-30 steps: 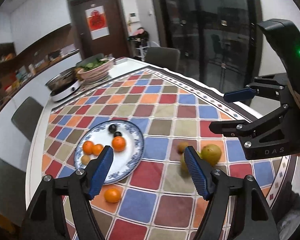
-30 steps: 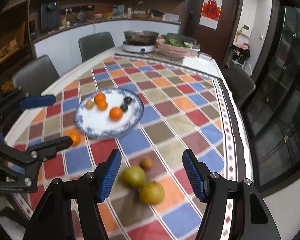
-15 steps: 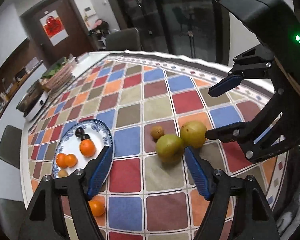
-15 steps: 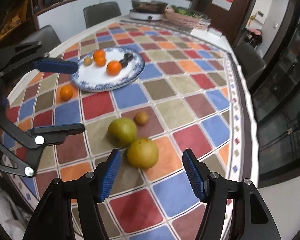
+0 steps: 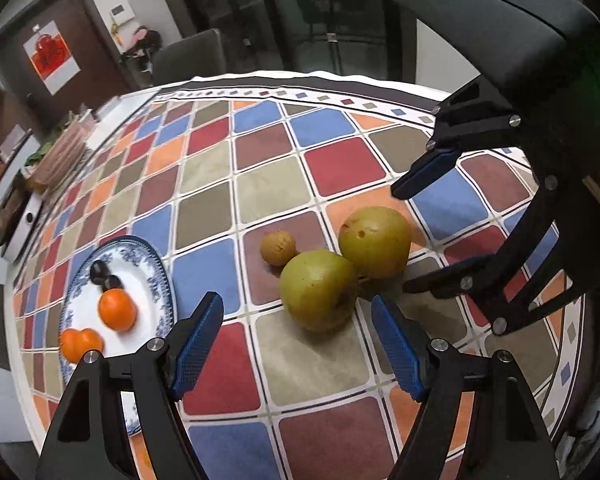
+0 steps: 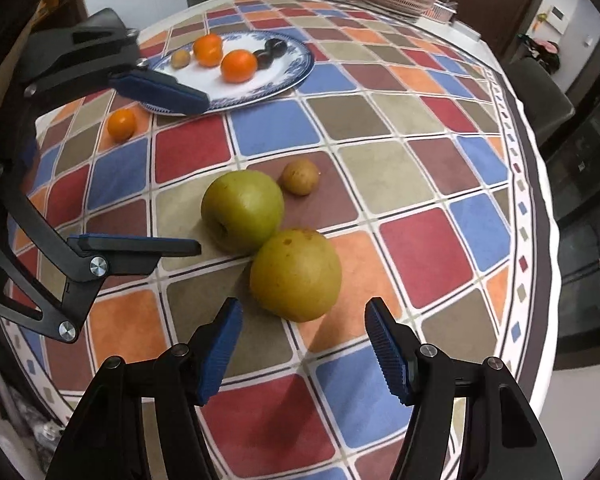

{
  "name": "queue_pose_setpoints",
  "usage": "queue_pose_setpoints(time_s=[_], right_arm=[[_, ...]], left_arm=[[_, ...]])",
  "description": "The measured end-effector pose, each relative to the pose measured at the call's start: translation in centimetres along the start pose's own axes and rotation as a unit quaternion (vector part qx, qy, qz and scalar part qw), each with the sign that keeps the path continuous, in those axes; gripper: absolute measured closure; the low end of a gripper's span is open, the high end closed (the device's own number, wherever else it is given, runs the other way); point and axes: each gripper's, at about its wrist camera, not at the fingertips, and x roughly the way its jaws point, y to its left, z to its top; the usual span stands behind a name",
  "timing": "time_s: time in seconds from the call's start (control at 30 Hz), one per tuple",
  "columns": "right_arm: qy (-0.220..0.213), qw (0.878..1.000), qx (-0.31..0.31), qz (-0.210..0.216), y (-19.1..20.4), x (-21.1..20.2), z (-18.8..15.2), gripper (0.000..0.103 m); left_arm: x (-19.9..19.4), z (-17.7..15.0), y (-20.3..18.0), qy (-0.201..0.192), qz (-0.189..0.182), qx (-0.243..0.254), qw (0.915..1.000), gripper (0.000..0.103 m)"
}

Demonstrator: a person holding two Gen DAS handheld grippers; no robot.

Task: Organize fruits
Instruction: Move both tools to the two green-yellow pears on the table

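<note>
Checkered tablecloth (image 6: 268,128) is filling more of both views than a second ago. Left gripper (image 5: 296,344) and right gripper (image 6: 302,344), both spread and empty, are closing on touching pears: green pear (image 5: 318,290), yellow pear (image 6: 296,274). Grasps likely next; plate (image 6: 296,74) is waiting beyond.

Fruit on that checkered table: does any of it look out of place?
Yes. One small orange sits alone on the tablecloth beside the plate, and two green pears with a small brown fruit lie loose, while others are plated.
</note>
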Motion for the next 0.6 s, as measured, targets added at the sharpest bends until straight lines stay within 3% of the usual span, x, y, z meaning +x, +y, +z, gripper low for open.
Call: queue_pose_setpoints(time_s=[0.4, 0.6], right_arm=[[0.010, 1.000, 0.009, 0.023, -0.5, 2.3, 0.4, 0.039], [-0.006, 1.000, 0.007, 0.026, -0.6, 2.3, 0.5, 0.040]], left_arm=[[2.6, 0.0, 0.5, 0.004, -0.037, 0.008, 0.9993, 0.029], [3.0, 0.3, 0.5, 0.001, -0.041, 0.022, 0.9989, 0.034]])
